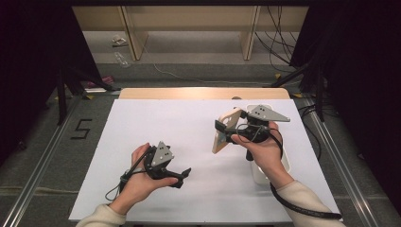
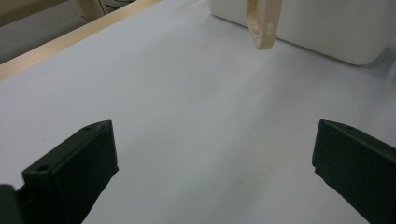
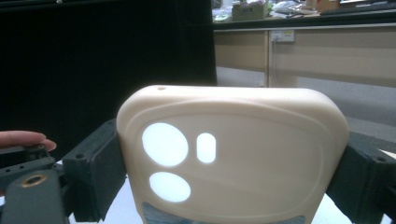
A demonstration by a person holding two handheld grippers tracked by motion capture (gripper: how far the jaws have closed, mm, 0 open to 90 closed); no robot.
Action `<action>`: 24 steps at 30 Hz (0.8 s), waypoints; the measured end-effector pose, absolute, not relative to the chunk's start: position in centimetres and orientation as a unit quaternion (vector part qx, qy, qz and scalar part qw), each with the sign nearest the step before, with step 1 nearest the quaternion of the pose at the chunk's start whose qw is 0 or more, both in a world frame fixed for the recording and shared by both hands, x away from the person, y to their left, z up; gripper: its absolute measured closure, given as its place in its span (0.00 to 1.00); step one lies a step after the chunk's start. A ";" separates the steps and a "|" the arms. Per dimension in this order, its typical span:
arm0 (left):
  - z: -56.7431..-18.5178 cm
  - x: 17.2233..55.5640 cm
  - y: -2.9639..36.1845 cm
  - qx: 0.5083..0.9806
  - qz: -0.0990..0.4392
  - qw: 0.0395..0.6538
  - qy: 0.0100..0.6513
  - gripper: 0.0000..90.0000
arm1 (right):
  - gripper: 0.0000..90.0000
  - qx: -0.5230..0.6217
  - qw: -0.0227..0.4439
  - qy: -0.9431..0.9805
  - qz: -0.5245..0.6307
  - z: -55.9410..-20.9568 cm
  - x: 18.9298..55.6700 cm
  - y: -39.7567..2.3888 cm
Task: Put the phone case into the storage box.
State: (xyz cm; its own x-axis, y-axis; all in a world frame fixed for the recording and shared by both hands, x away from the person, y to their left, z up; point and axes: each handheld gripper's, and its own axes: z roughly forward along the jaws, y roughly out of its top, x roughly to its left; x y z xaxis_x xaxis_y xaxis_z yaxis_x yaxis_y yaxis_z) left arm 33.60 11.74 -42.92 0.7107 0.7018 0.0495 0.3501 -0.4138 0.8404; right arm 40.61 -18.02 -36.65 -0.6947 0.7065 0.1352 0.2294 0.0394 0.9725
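Right claw (image 1: 226,132) raised, clamped across beige phone case (image 1: 225,131) (case upright); left claw (image 1: 182,176) low, wide open, empty.

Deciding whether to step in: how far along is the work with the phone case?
Done: the right gripper has the beige phone case clamped by its sides, lifted off the white mat. In hand: holding it upright. Left: the open left gripper has not touched it.

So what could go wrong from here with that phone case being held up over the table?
The right gripper pinches the beige phone case only by its two side edges, so the soft case could flex and pop out. It hangs above the table beside the white bin and could knock its wall. The left gripper is open and apart, offering no support.
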 end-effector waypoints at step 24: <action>-43.4 33.3 13.8 0.811 0.217 0.427 0.336 0.00 | 0.13 0.349 0.214 0.685 0.602 -36.1 41.1 -19.5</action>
